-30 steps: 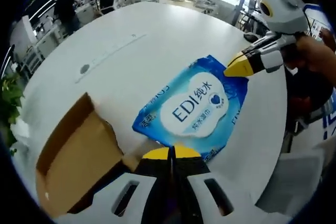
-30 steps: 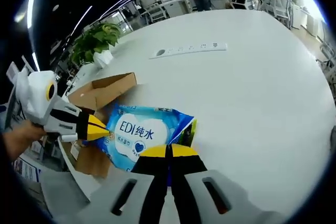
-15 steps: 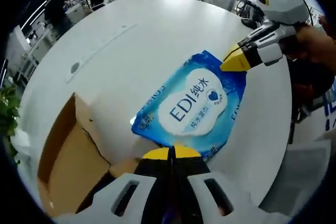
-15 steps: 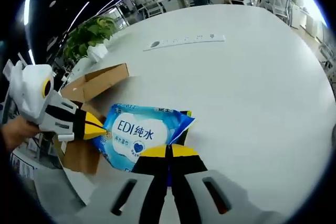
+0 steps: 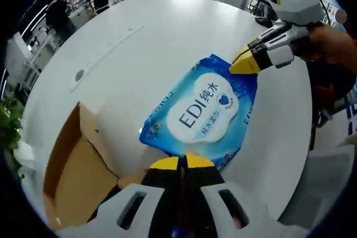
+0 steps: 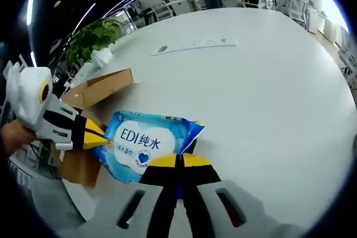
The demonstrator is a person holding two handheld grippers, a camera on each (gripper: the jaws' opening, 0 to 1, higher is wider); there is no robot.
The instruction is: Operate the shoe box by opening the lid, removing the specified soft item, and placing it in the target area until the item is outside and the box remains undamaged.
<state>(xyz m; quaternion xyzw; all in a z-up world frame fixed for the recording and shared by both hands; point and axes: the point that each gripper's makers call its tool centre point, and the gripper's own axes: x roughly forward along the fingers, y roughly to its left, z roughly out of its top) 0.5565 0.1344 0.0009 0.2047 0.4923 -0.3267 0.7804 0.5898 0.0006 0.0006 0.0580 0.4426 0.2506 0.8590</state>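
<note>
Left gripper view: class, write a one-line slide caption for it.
Two claws, left and right, hold a blue wipes pack by opposite ends over a white table, beside an open cardboard box.

Each view looks close along its own jaws from opposite ends of the wipes pack (image 5: 202, 112), both sharing the white table (image 6: 268, 71)

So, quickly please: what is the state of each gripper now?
Left gripper: shut on the wipes pack.
Right gripper: shut on the same pack's other end.
</note>
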